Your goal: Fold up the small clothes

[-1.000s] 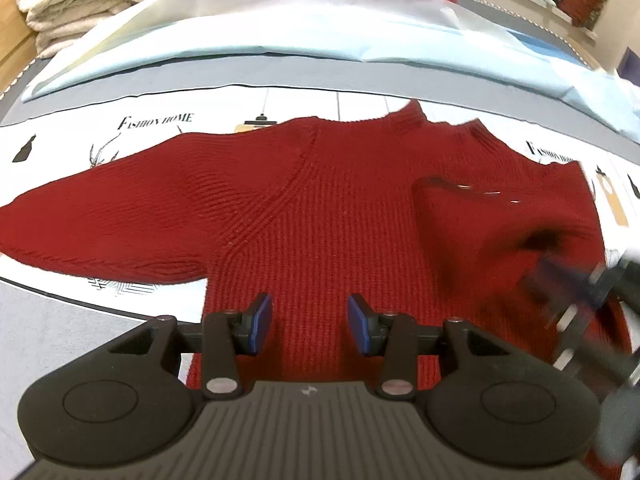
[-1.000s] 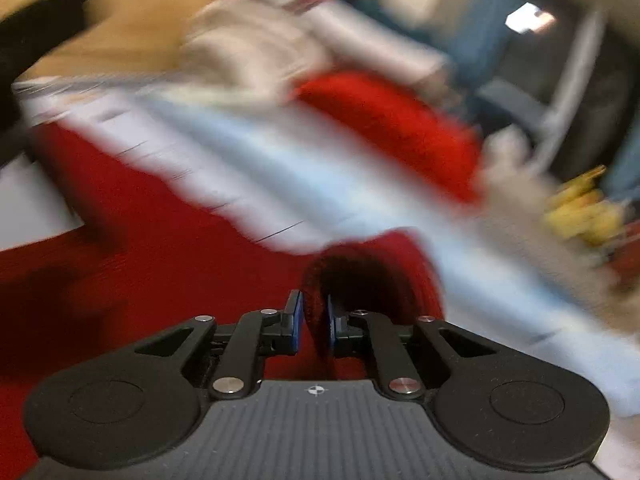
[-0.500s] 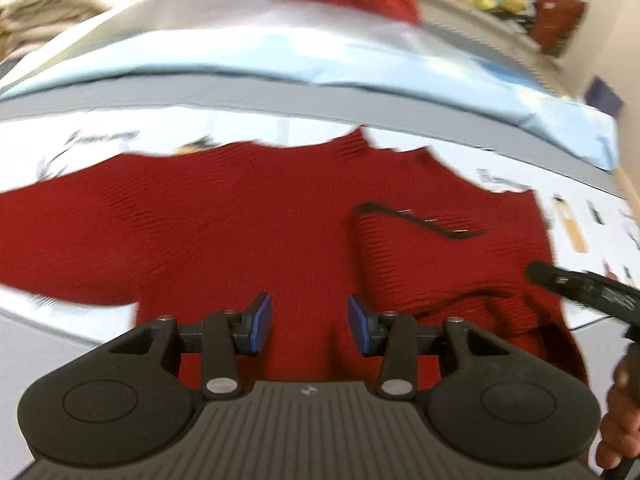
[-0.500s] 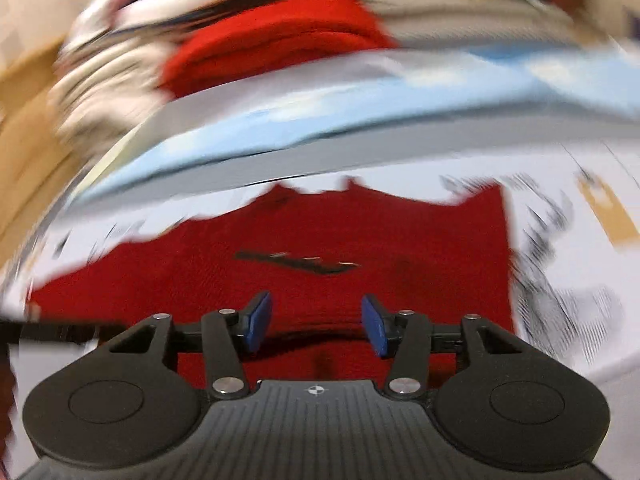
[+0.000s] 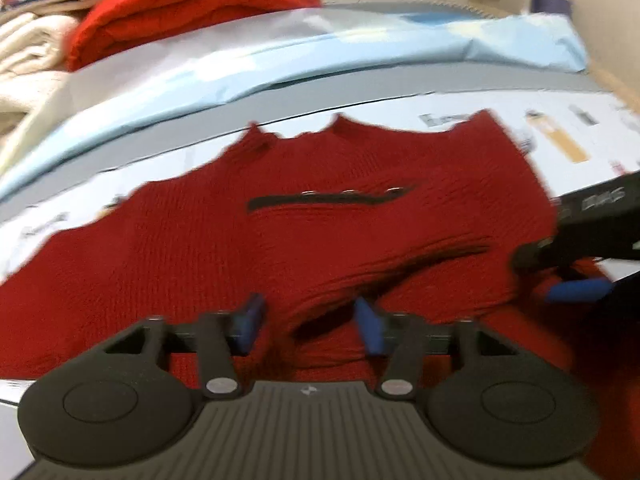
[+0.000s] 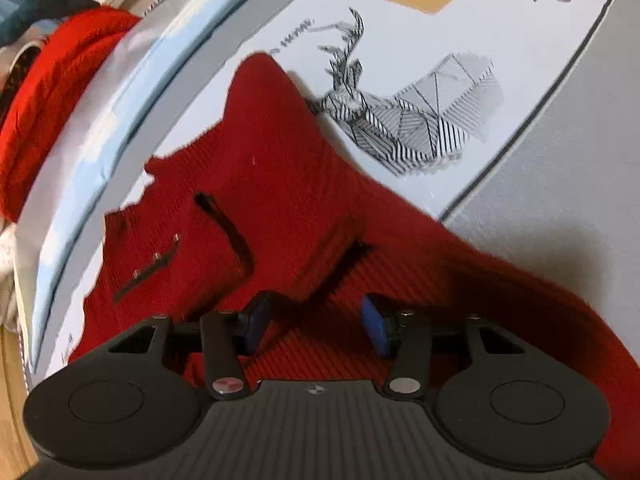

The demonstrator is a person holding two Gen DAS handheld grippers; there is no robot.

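Left wrist view: the left hand-held gripper (image 5: 310, 322) is closing over a raised fold of the red sweater (image 5: 280, 232) lying on the printed surface (image 5: 560, 140); at 3 o'clock, the right hand-held gripper (image 6: 316, 326) is hanging released.

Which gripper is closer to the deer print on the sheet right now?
Right. The right gripper hangs over the red sweater beside the deer print; the left gripper is over the sweater's middle.
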